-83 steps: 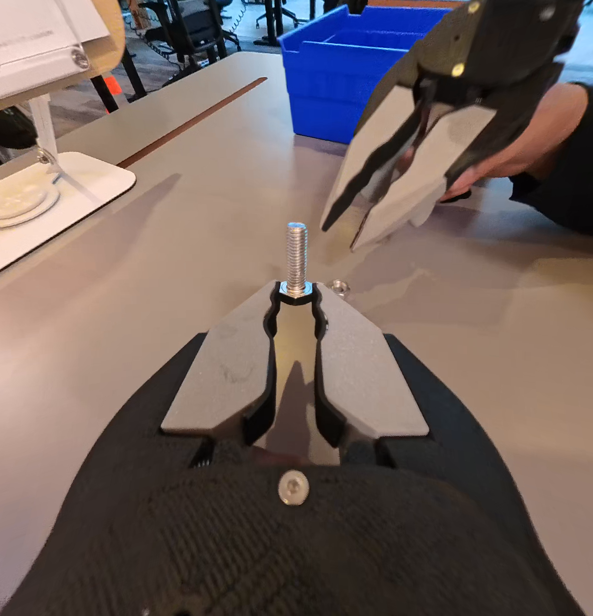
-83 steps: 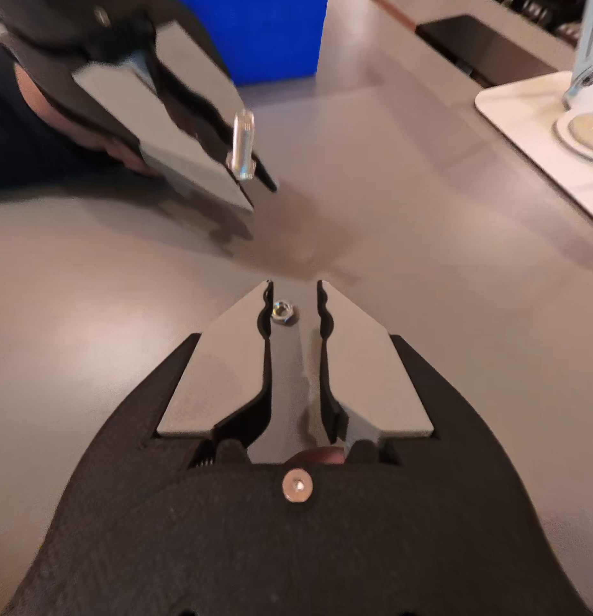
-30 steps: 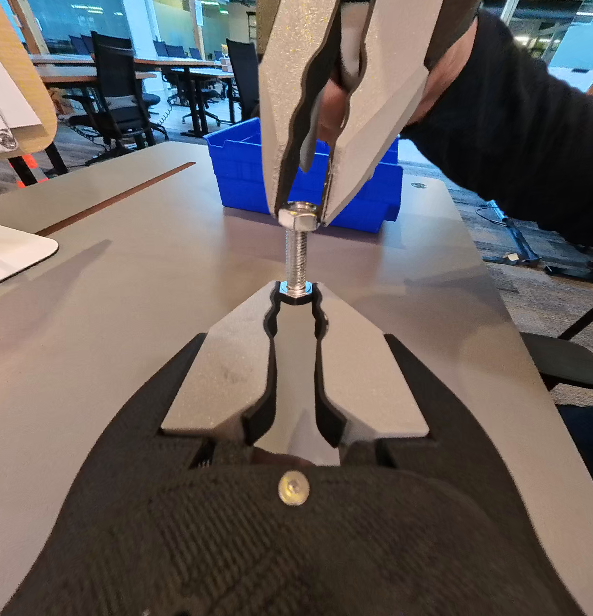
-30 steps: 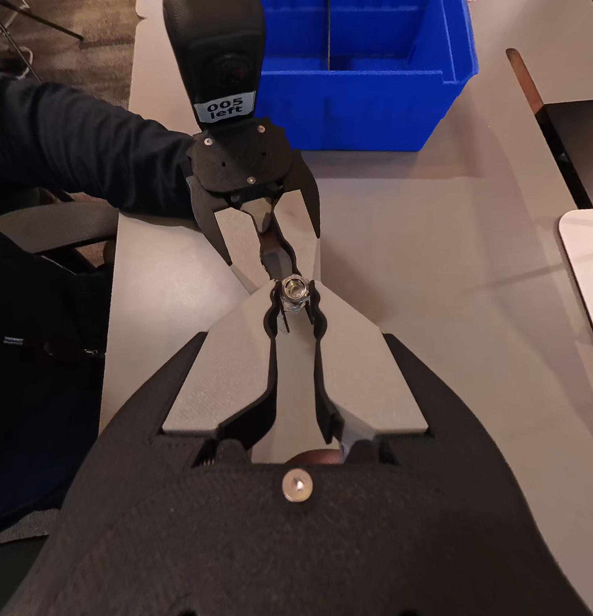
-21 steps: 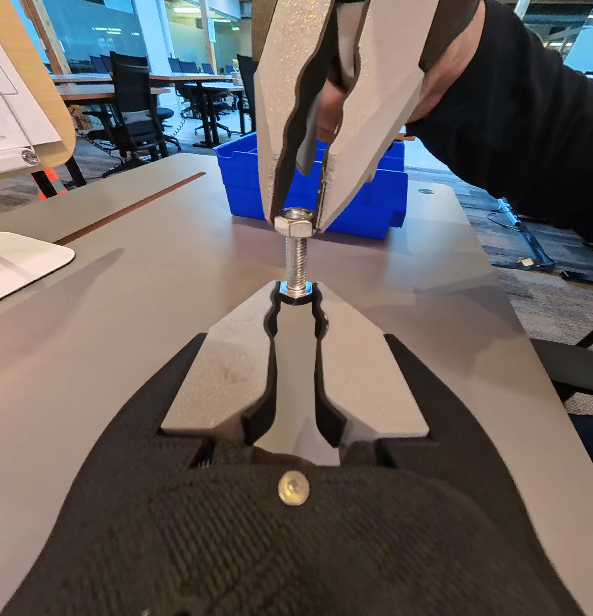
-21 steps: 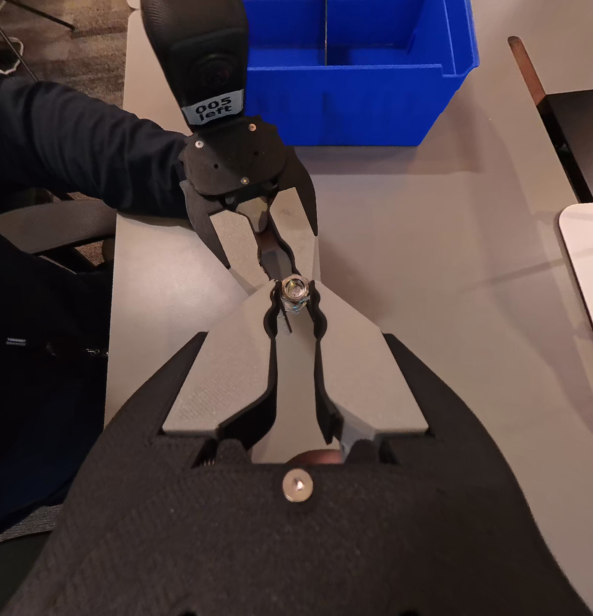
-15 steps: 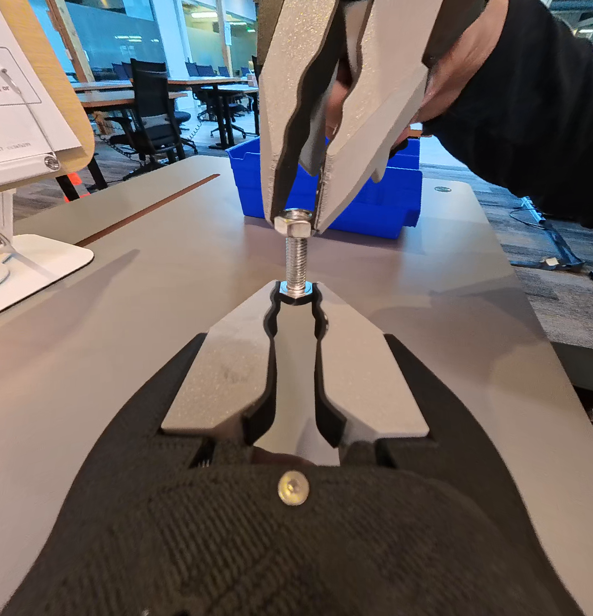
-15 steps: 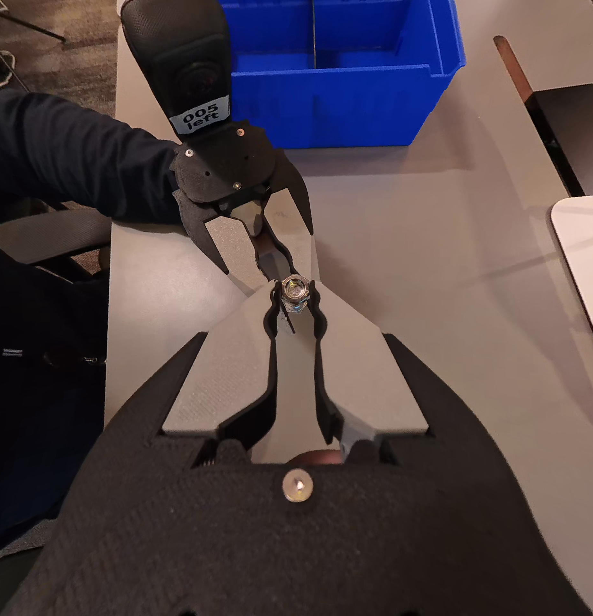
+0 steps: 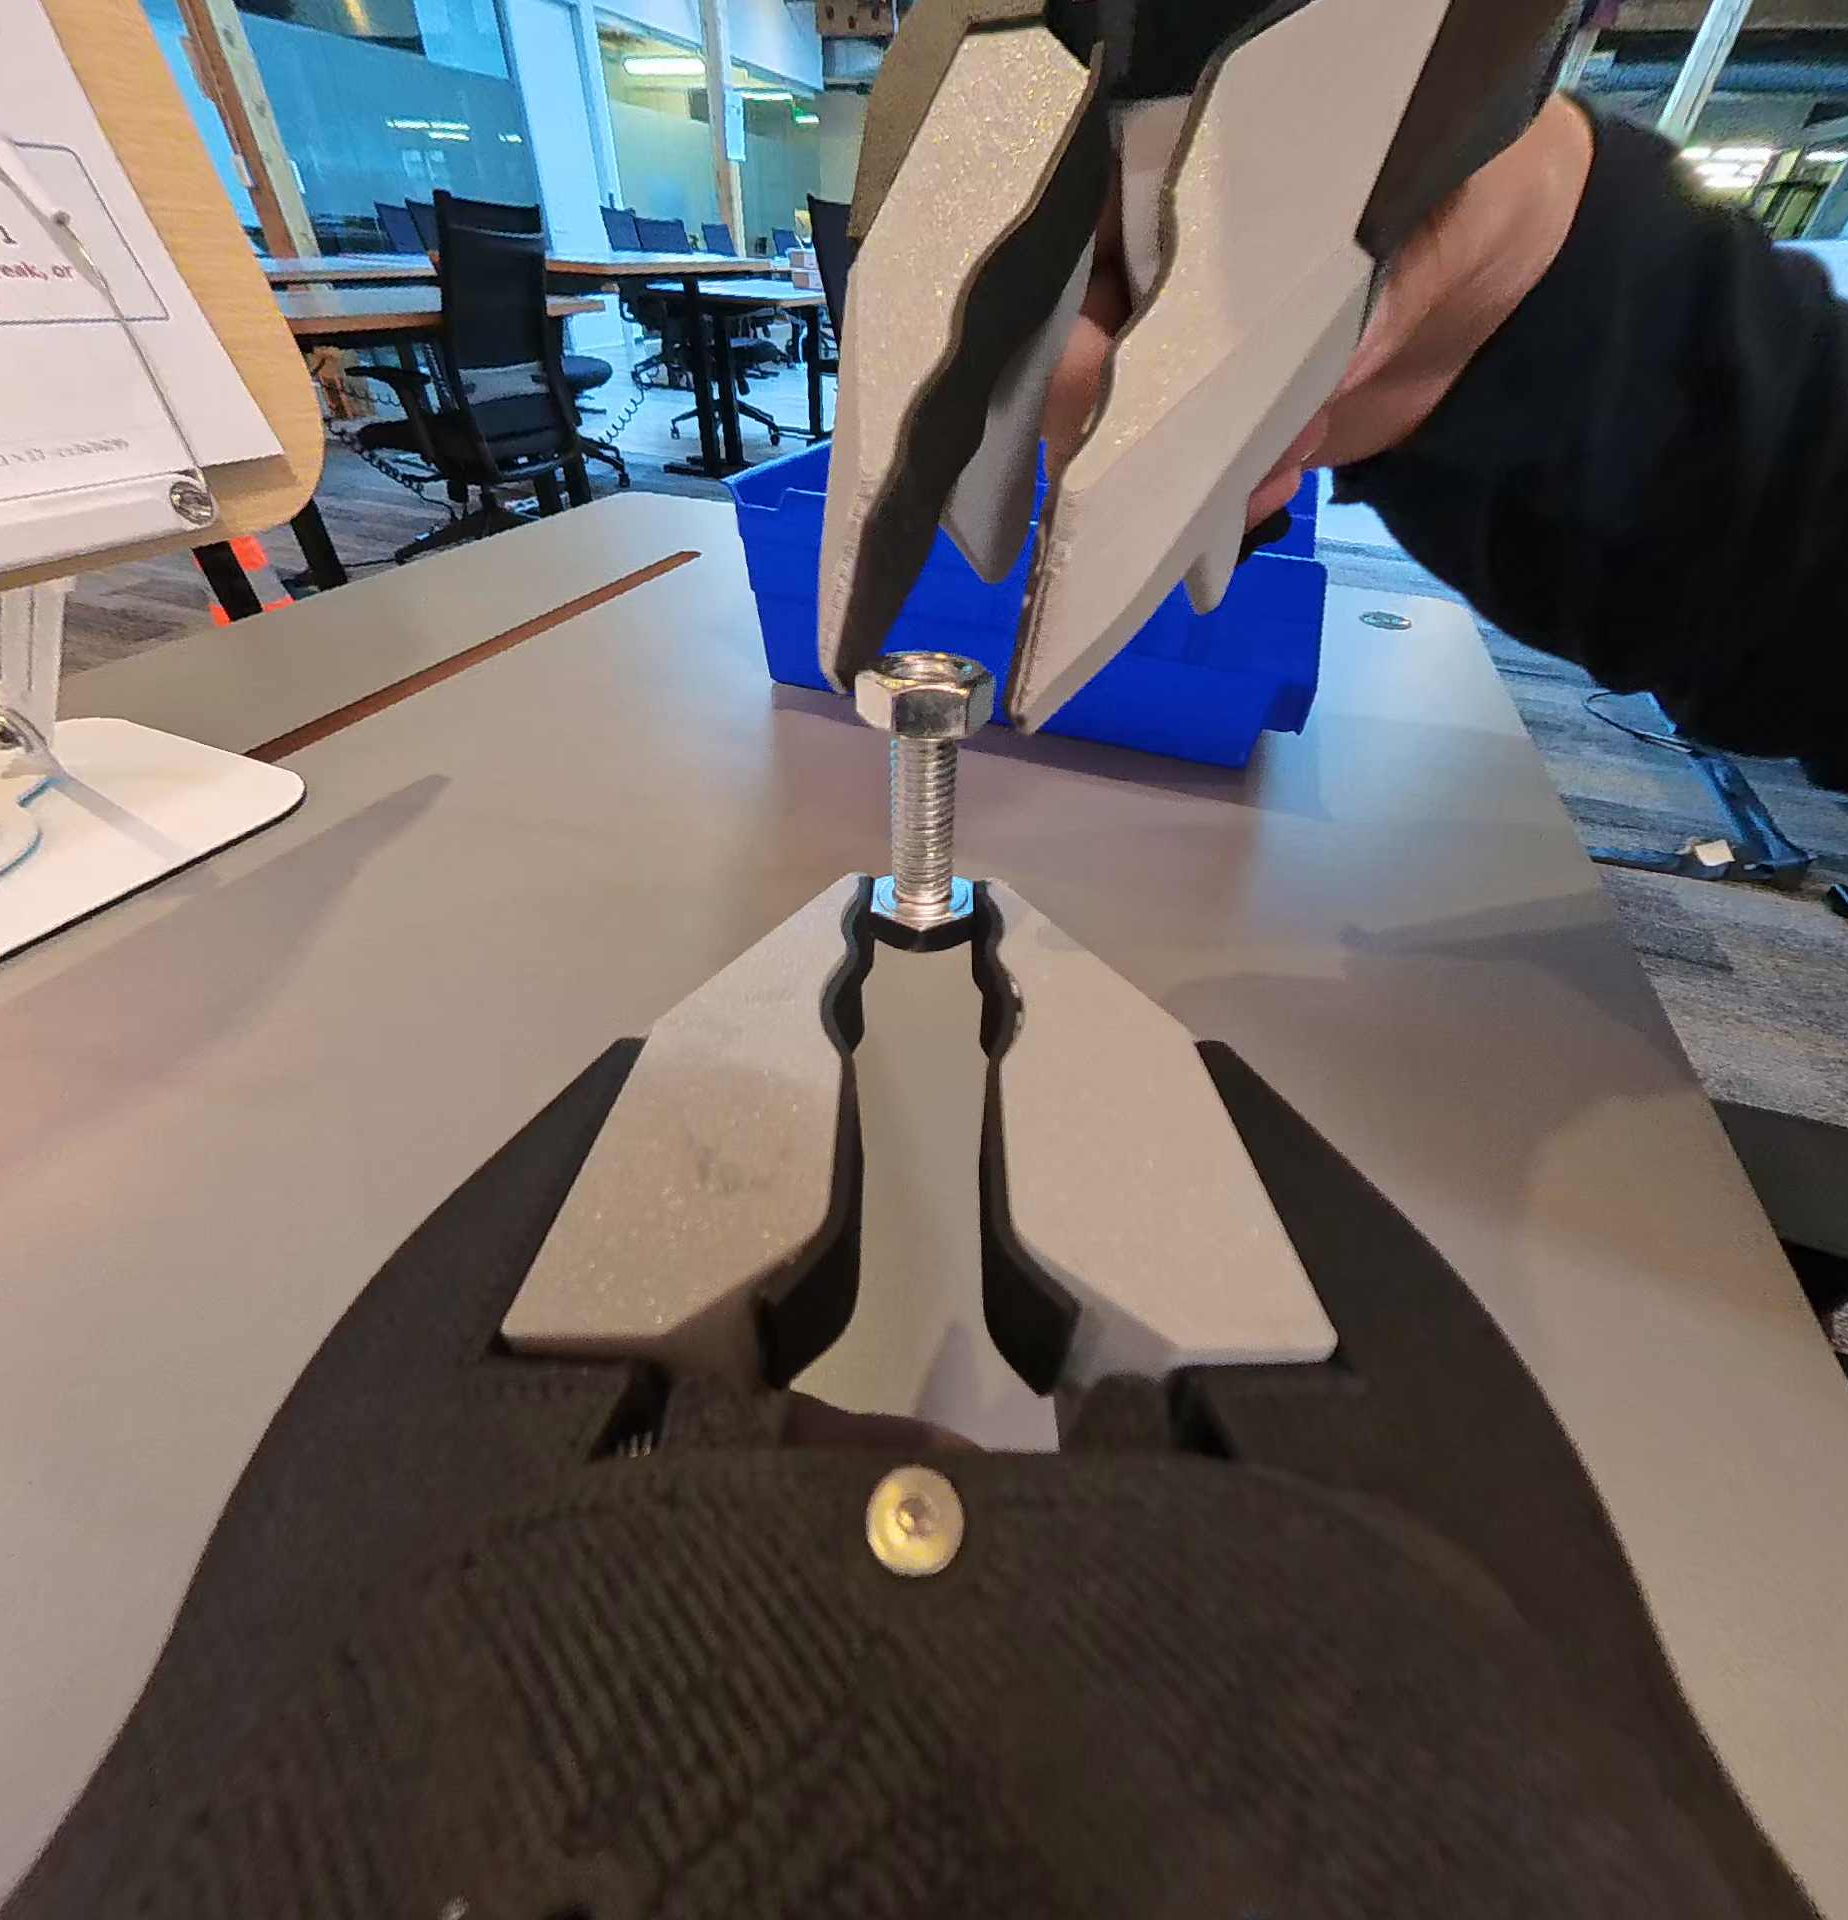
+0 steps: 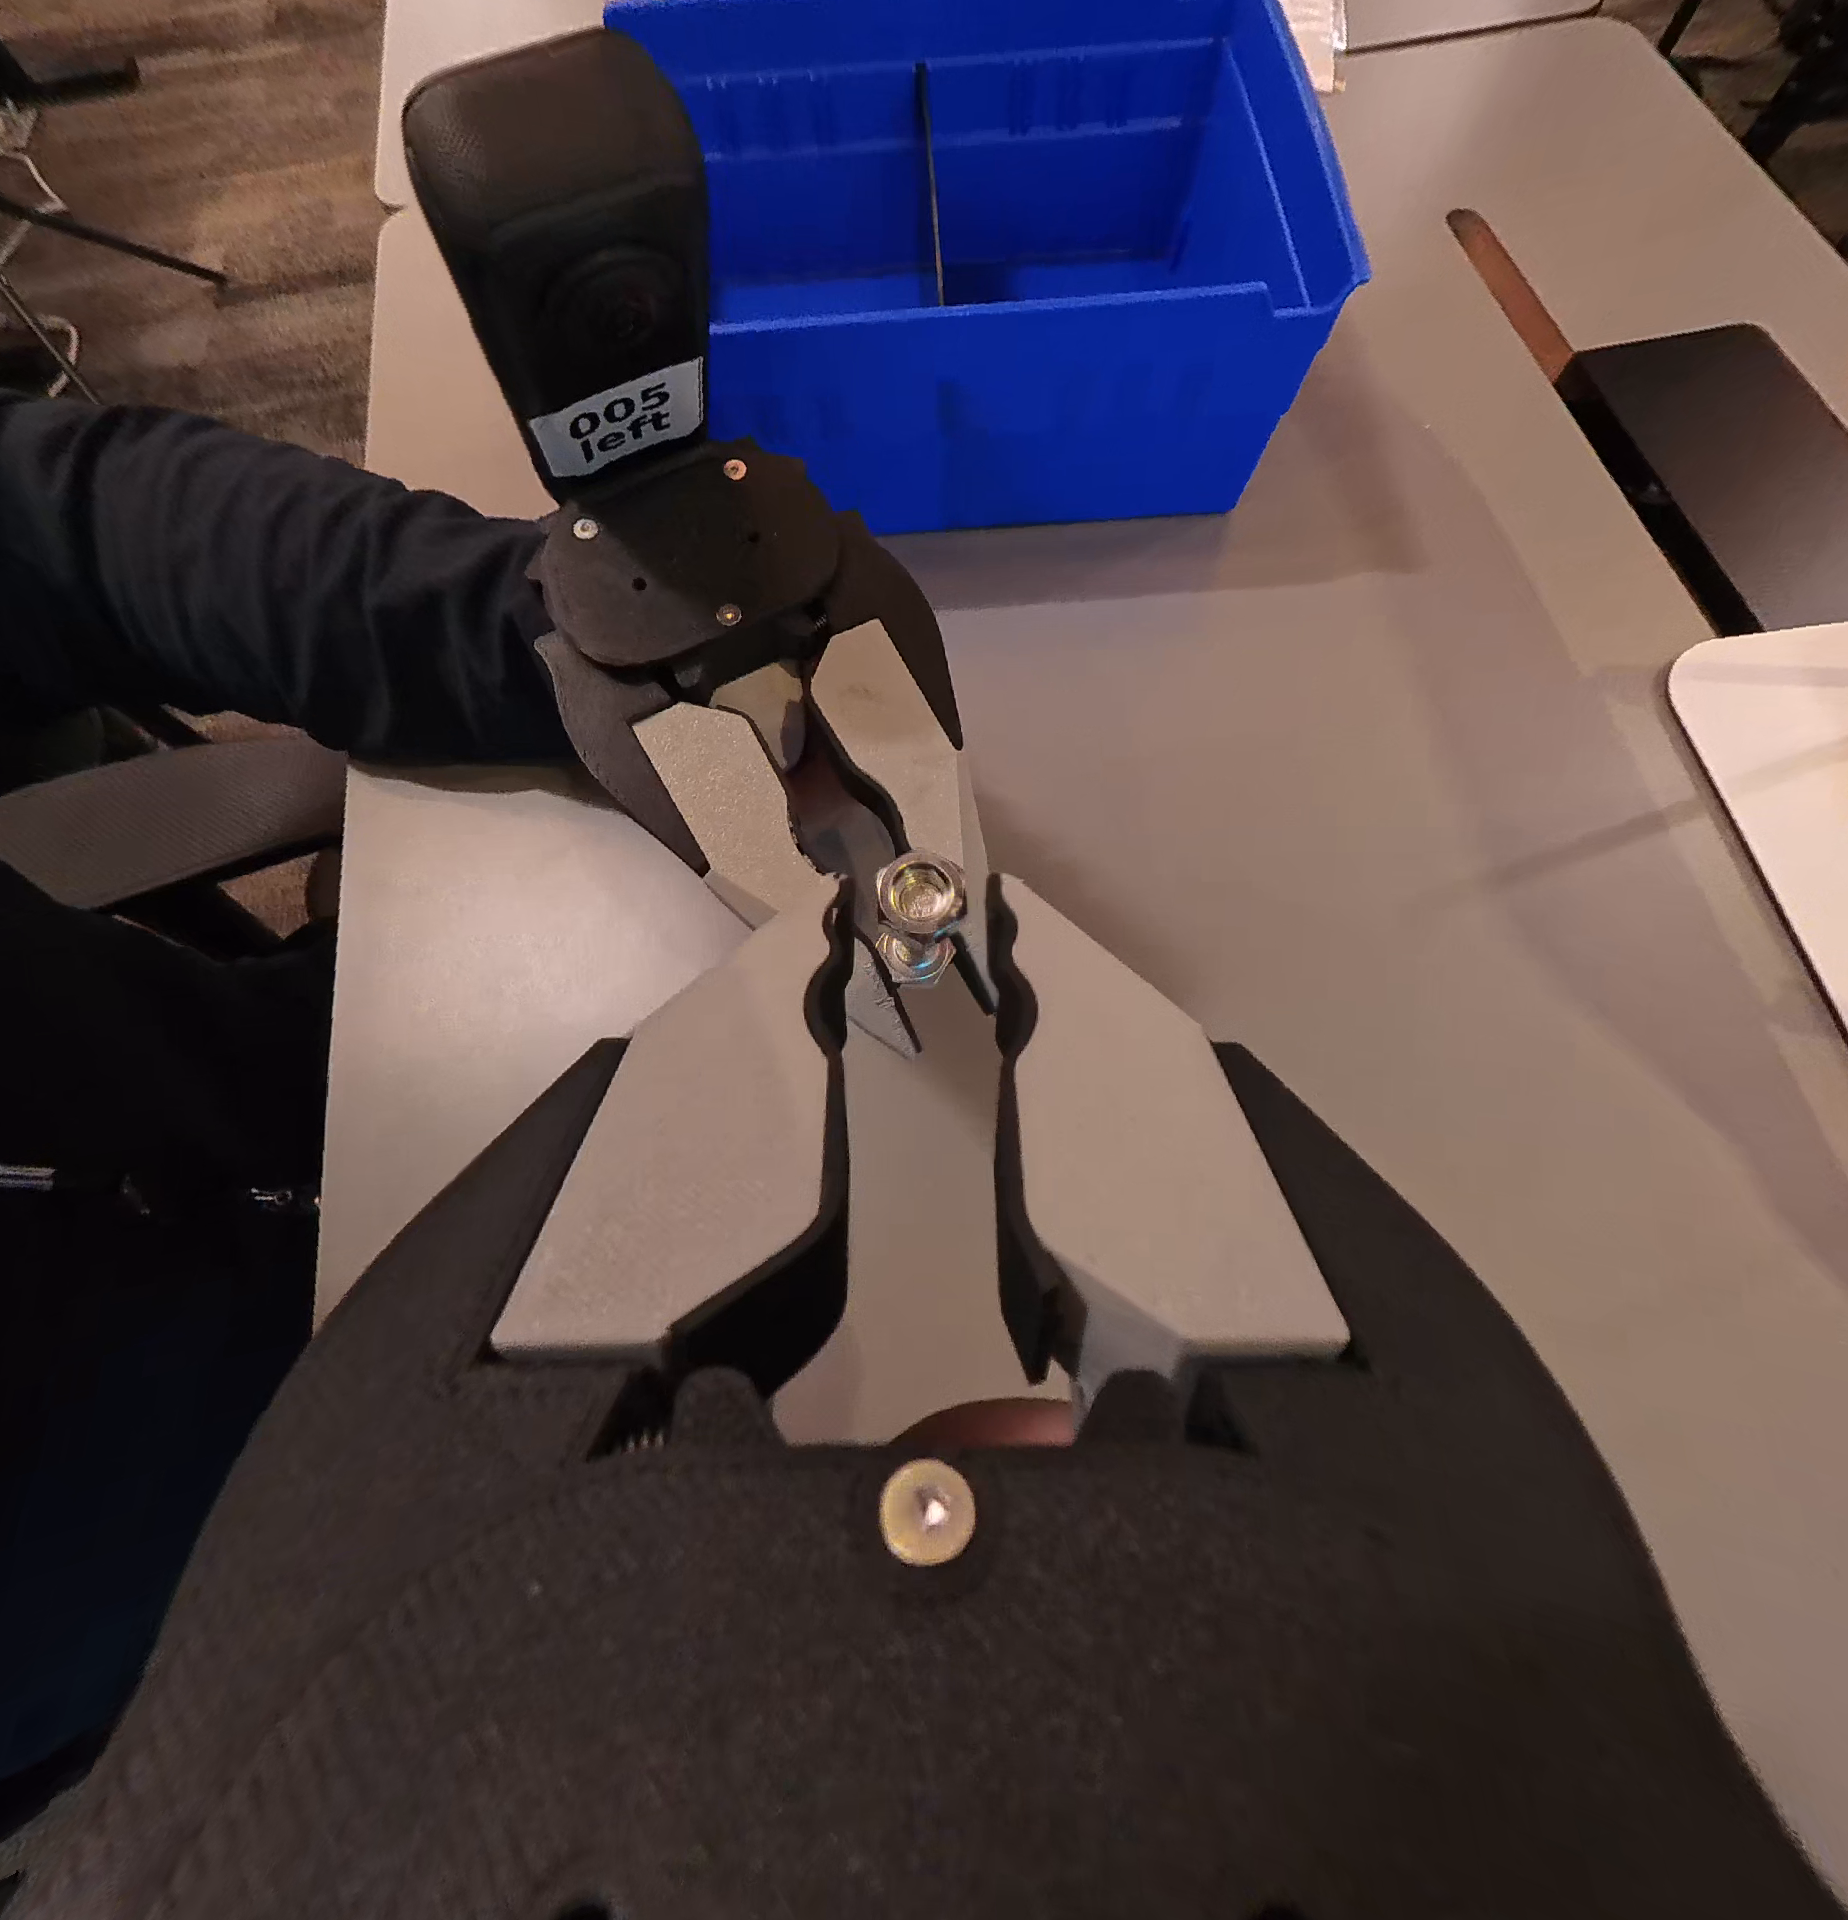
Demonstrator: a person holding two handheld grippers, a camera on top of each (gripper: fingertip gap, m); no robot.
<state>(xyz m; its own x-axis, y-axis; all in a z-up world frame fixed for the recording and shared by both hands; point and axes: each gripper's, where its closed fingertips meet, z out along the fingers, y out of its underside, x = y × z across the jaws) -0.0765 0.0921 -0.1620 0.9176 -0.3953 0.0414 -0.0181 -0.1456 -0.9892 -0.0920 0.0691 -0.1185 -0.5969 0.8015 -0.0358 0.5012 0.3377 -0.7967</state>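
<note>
Left gripper (image 9: pixel 922 914): fingers closed on the hex head of a silver bolt (image 9: pixel 922 821), pinched in the tip notch. The bolt stands upright, threaded shank up, held above the grey surface (image 9: pixel 380 935) rather than resting on it.

Nut (image 9: pixel 925 694): silver hex, sits on the top end of the bolt, roughly level. How far it is on the thread cannot be told.

Right gripper (image 10: pixel 915 888): comes down on the bolt from above, fingers parted and straddling the nut. In the right wrist view there is a gap on both sides of the nut. In the left wrist view one fingertip looks to be at the nut's flat and the other just beside it, so contact is unclear, but the fingers are not clamped. The person's hand (image 9: pixel 1439 301) and a dark sleeve (image 9: pixel 1678 468) are behind it, up and right of the bolt.

Around the bolt:
- Blue bin (image 10: pixel 1003 416) on the surface beyond the bolt, well apart. It has a divider inside, and the compartments that show hold nothing I can see.
- White stand base (image 9: pixel 120 800) on the surface left of the bolt in the left wrist view, well apart. It carries a tilted board with a white sheet (image 9: pixel 89 343).
- A dark slot runs across the surface (image 9: pixel 463 665) between the stand base and the bin.
- Office chairs and desks are far behind the bolt.
</note>
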